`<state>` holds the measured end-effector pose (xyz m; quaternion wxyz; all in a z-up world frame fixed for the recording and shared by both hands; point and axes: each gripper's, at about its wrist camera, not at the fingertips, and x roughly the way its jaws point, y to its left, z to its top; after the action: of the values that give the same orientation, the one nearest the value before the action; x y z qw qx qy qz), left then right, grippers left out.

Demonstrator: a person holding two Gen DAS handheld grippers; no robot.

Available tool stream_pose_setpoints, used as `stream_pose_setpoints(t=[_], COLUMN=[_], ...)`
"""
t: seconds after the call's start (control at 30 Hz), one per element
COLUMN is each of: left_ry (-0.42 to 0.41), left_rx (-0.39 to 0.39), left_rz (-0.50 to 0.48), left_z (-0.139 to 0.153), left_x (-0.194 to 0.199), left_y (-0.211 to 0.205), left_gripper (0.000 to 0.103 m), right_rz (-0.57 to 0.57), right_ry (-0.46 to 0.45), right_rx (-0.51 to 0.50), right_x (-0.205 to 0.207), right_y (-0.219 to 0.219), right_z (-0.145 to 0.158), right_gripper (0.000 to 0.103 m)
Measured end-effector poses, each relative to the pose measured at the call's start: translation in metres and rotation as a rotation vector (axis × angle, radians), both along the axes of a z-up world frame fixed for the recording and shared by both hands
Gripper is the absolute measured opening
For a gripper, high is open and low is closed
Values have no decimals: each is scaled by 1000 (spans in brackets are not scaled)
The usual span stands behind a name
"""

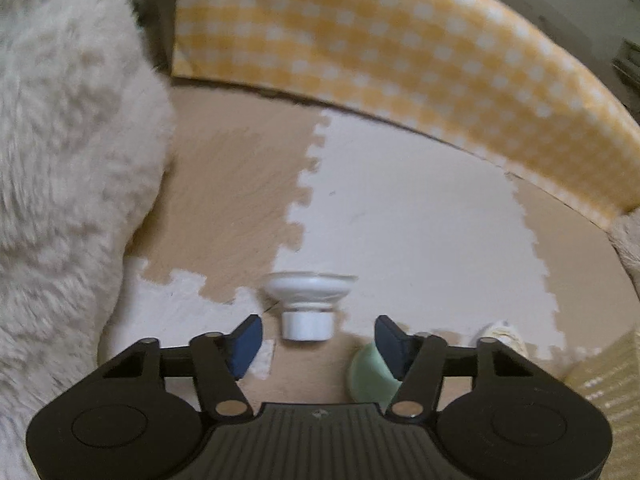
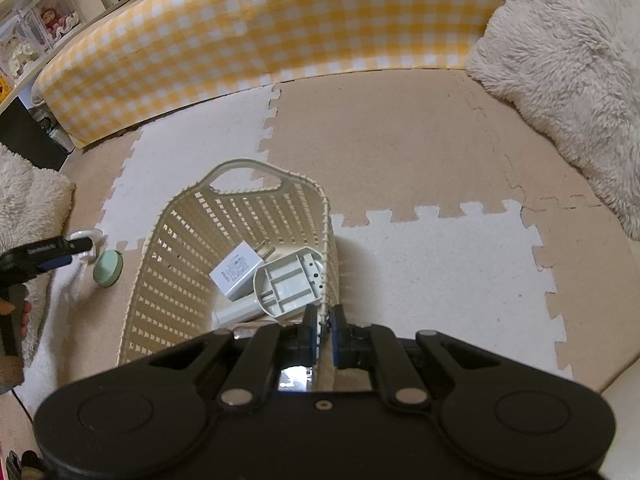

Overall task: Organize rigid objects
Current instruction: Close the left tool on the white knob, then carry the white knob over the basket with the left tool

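My left gripper point(image 1: 318, 326) stands open, its blue pads either side of a white knob-shaped piece with a wide round top point(image 1: 308, 304) that lies on the foam mat just beyond the tips; the pads do not touch it. A mint-green round piece point(image 1: 370, 376) sits partly under the right finger. In the right wrist view my right gripper point(image 2: 322, 316) is shut on the near rim of a cream lattice basket point(image 2: 240, 216). Inside lie a white charger plug point(image 2: 236, 272), a grey plastic part point(image 2: 286, 286) and a white tube point(image 2: 236, 314). The left gripper point(image 2: 74, 252) appears at the left, by the green piece point(image 2: 108, 264).
A yellow gingham cushion wall point(image 2: 248, 32) bounds the far side of the tan and white puzzle mat point(image 2: 420, 140). Fluffy cream rugs point(image 1: 60, 160) point(image 2: 560, 60) lie at the sides. A small cream object point(image 1: 502, 334) sits near the basket corner point(image 1: 600, 380). Shelves point(image 2: 36, 36) stand at the far left.
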<state>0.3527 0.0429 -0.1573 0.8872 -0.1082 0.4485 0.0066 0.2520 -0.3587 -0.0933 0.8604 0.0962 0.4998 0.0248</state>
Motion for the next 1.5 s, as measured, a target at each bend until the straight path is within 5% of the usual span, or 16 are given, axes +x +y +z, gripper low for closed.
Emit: stream_pose_setpoints(t=[0.27,0.33,0.67,0.83,1.17,1.5], left_ry=[-29,-29,-39,-112,-240,-202], left_rx=[54,50,-1,-71,-162,-244], left_rz=[-14,-4,14,-9,-320,-558], left_z=[-9,-9,-1,26,95,95], left_x=[7,8,5,1,-23,-57], left_y=[-3,-1,4,-10,-98,-167], left_gripper=[41,31,31,31,31,31], right_rz=[5,7,11,12,10,11], right_ry=[0,0,0,0,0,1], right_rx=[-3,-3,-12,-12,-8,-6], right_x=[-1,-1,-1,-1,-1,-2], right_y=[0,0,3,3,3,2], right_z=[0,0,0,0,-1,0], right_gripper=[7,7,7,7,7,7])
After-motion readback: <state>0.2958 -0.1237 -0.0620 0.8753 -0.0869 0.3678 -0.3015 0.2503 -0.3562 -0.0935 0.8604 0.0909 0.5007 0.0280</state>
